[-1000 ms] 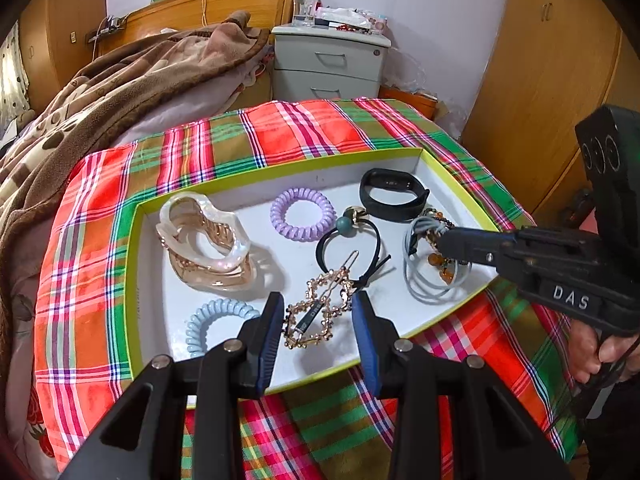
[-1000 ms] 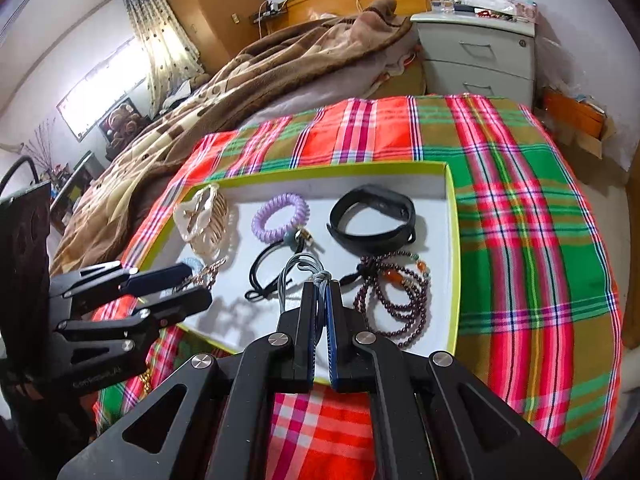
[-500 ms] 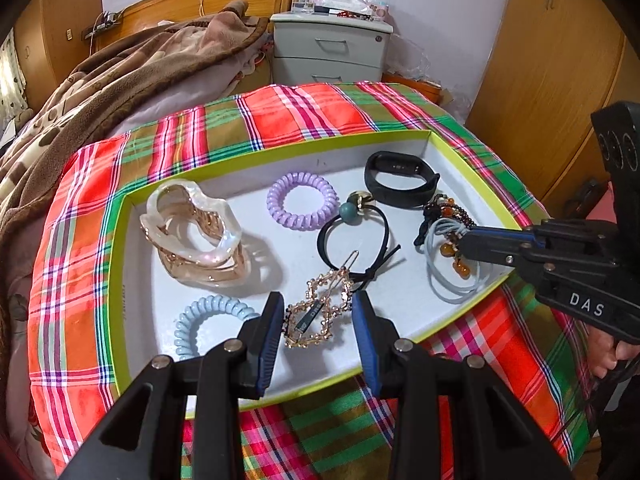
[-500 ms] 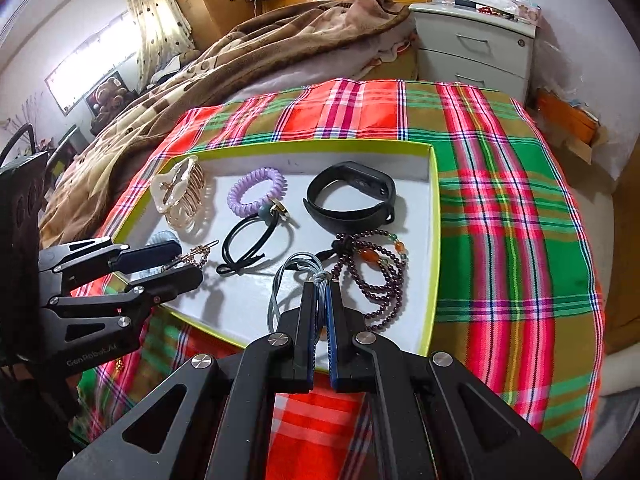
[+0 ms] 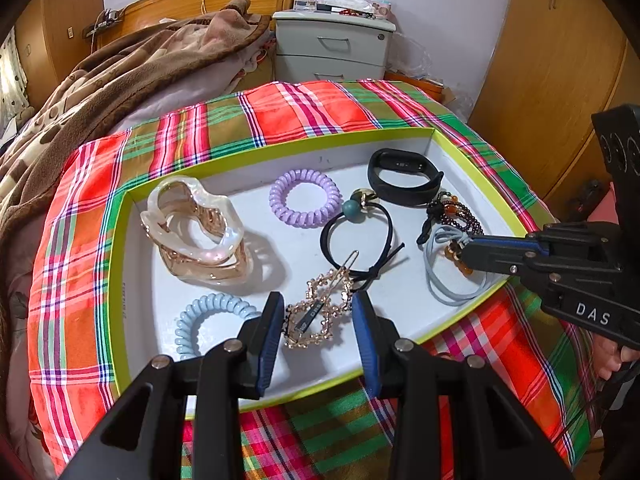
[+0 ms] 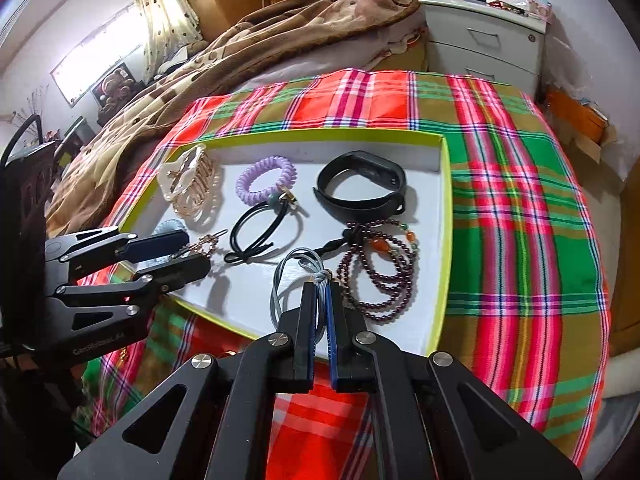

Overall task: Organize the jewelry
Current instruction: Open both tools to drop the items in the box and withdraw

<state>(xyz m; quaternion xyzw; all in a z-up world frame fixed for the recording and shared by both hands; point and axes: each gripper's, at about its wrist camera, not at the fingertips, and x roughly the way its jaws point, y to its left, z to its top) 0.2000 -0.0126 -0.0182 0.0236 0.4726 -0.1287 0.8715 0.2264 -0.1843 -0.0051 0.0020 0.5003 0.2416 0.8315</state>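
Observation:
A white tray with a lime rim (image 5: 120, 280) (image 6: 446, 216) holds the jewelry. My left gripper (image 5: 318, 306) (image 6: 192, 248) is open, its fingers either side of a gold hair clip (image 5: 320, 312) at the tray's near edge. My right gripper (image 6: 323, 290) (image 5: 466, 254) is shut on a grey hair tie (image 6: 280, 284) (image 5: 448, 292), low over the tray's near right. Beside it lies a dark bead bracelet (image 6: 380, 272) (image 5: 456, 212).
Also in the tray are a pearly claw clip (image 5: 192, 224), a purple coil tie (image 5: 306, 198), a light blue coil tie (image 5: 200, 324), a black hair tie (image 5: 356, 236) and a black wristband (image 5: 402, 178). A plaid cloth (image 6: 520, 200) covers the table. A bed and a grey nightstand (image 5: 332, 48) stand behind.
Both cameras have pulled back and up slightly from the tray. My right gripper stays shut on the grey tie, and the left stays open around the clip.

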